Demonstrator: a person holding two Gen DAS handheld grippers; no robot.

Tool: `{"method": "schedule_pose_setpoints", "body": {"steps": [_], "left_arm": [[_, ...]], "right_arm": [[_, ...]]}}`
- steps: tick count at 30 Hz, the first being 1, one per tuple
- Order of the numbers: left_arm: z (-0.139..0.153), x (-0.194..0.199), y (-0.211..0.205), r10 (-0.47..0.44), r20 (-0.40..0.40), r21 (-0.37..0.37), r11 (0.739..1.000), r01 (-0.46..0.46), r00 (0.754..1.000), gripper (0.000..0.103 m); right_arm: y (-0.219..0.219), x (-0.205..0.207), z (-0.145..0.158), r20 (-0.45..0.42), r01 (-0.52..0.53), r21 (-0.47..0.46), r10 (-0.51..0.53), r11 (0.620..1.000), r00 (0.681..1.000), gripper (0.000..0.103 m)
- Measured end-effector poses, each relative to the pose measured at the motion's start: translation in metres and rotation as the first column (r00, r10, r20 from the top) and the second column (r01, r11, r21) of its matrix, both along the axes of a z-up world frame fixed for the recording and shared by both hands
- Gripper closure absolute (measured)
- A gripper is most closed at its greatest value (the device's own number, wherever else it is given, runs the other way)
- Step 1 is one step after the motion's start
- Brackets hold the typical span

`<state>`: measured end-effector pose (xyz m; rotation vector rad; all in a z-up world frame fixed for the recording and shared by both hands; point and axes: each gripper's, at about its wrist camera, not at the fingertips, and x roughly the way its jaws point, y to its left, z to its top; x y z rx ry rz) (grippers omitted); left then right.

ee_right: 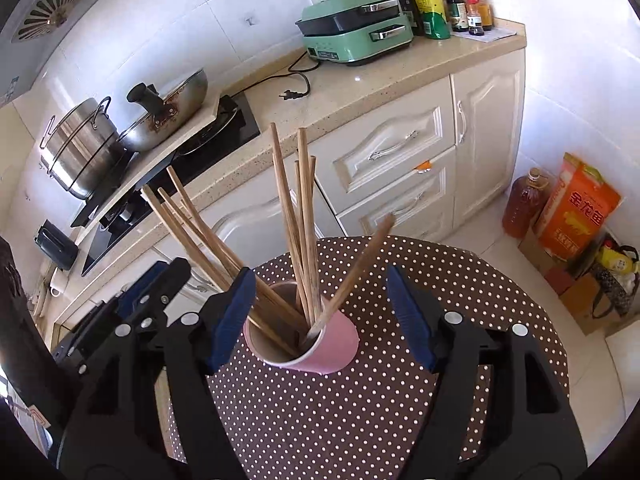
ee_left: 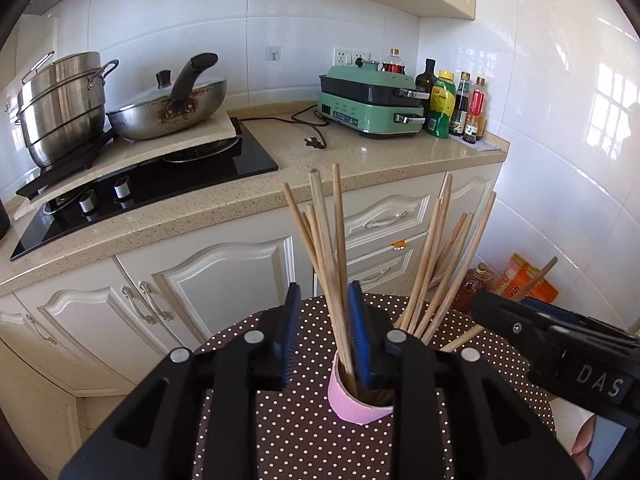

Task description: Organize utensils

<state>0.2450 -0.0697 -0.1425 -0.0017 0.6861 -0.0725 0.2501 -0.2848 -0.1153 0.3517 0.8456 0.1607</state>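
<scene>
Wooden chopsticks stand fanned out in a pink paper cup on the near side of a dotted round table. The left gripper is partly spread around one bunch, its pads apparently not pressing them. The right gripper is spread wide around the cup, holding nothing. The sticks look light, stiff and smooth; pinching mid-shaft seems best. The cup likely tips easily.

Matt wooden chopsticks; glossy pink paper cup.
</scene>
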Motion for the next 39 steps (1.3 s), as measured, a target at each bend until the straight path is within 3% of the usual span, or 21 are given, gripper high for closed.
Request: {"method": "schedule_pose_setpoints", "body": {"steps": [14, 20, 30, 35, 39], "left_arm": [[0.045, -0.060, 0.013, 0.036, 0.079, 0.027, 0.999, -0.038, 0.996, 0.058], [0.070, -0.097, 0.024, 0.044, 0.092, 0.028, 0.999, -0.047, 0.995, 0.049], [0.110, -0.152, 0.032, 0.005, 0.122, 0.026, 1.000, -0.008, 0.992, 0.048], [0.135, -0.188, 0.029, -0.037, 0.182, 0.072, 0.997, 0.024, 0.983, 0.048], [0.150, -0.209, 0.034, -0.043, 0.193, 0.056, 0.998, 0.033, 0.980, 0.048]], "right_arm": [[0.005, -0.054, 0.035, 0.030, -0.005, -0.023, 0.005, 1.000, 1.000, 0.030], [0.008, -0.090, 0.061, 0.064, -0.010, -0.082, 0.015, 0.997, 0.998, 0.026], [0.021, -0.145, 0.104, 0.093, -0.009, -0.119, 0.021, 0.993, 0.995, 0.016], [0.032, -0.178, 0.124, 0.123, -0.008, -0.138, 0.025, 0.990, 0.992, 0.016], [0.035, -0.202, 0.140, 0.142, -0.002, -0.131, 0.021, 0.991, 0.990, 0.015]]}}
